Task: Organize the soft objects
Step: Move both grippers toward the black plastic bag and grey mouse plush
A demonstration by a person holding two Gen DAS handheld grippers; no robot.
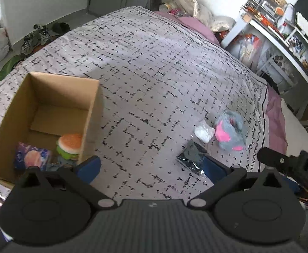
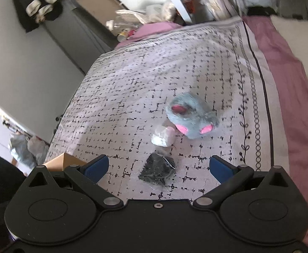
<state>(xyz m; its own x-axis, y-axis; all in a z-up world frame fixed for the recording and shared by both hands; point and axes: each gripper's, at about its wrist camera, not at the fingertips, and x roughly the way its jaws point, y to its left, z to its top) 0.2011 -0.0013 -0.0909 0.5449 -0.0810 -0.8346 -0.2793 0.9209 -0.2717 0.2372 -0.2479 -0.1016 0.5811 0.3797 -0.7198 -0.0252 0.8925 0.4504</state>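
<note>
With jaws apart and empty on both grippers, the right gripper (image 2: 159, 166) may pinch only the slippery wrapper of the dark packet (image 2: 157, 169) just beside the white packet (image 2: 162, 137), so it can slip out before the cardboard box (image 1: 90, 113).

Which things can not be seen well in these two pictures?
- Cardboard box: left wrist view, near corner hidden behind the left gripper; right wrist view shows only a corner.
- Dark packet: left view, partly behind a finger.
- Shelf items: too small and blurred.
</note>
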